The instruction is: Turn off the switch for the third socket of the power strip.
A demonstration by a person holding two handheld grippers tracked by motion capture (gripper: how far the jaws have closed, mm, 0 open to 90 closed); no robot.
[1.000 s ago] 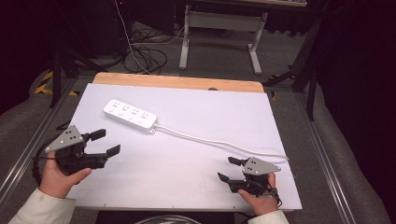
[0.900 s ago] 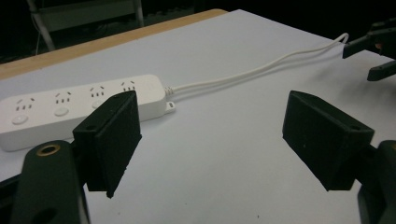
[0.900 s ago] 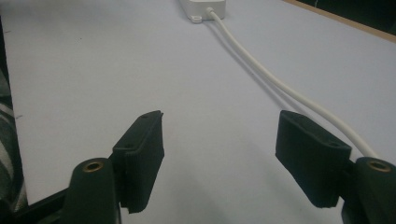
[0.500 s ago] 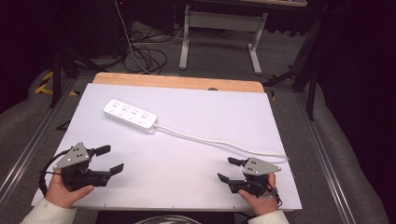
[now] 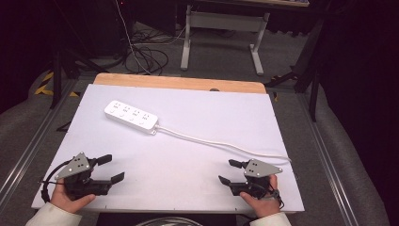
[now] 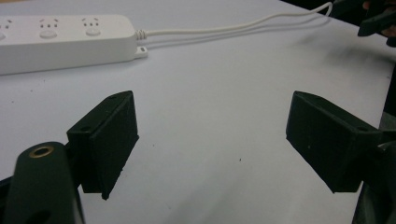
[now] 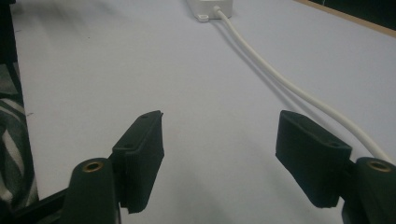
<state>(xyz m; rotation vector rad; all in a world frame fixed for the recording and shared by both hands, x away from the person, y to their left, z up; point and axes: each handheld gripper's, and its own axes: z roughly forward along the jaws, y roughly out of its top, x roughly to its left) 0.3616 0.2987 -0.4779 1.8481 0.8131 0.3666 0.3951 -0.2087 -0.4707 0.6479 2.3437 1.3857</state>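
Your left tongs (image 5: 109, 168) sit at the near-left corner of the counter (image 5: 197, 141), jaws spread wide, nothing between them. Your left hand (image 5: 70, 200) grips the body from below, white sleeve (image 5: 47, 217) at the near edge.

Your right tongs (image 5: 231, 171) sit at the near-right, jaws also wide apart and empty, pointing left across the white surface. Your right hand (image 5: 259, 203) holds them at the near edge.

The power strip (image 5: 131, 117) lies flat in the far-left part of the counter, long axis running from far-left to near-right. It's well apart from both tongs: far and slightly right of your left ones, far-left of your right ones.

Its white cord (image 5: 221, 144) leaves the strip's right end and runs right and nearer across the counter toward the right edge, passing just on the far side of your right tongs. Can't tell if cord and tongs touch.

In the left gripper view the strip (image 6: 65, 35) sits beyond the left jaw at upper left, cord (image 6: 224, 29) trailing right toward your other tongs (image 6: 376, 21) at the top right corner. In the right gripper view the cord (image 7: 299, 88) runs from the strip's end (image 7: 210, 8) down past the right jaw; only bare counter (image 7: 116, 70) lies between the jaws.

Beyond the counter's wooden far edge (image 5: 179, 83), the floor holds loose cables (image 5: 146, 52) and a grey stand (image 5: 221, 28).
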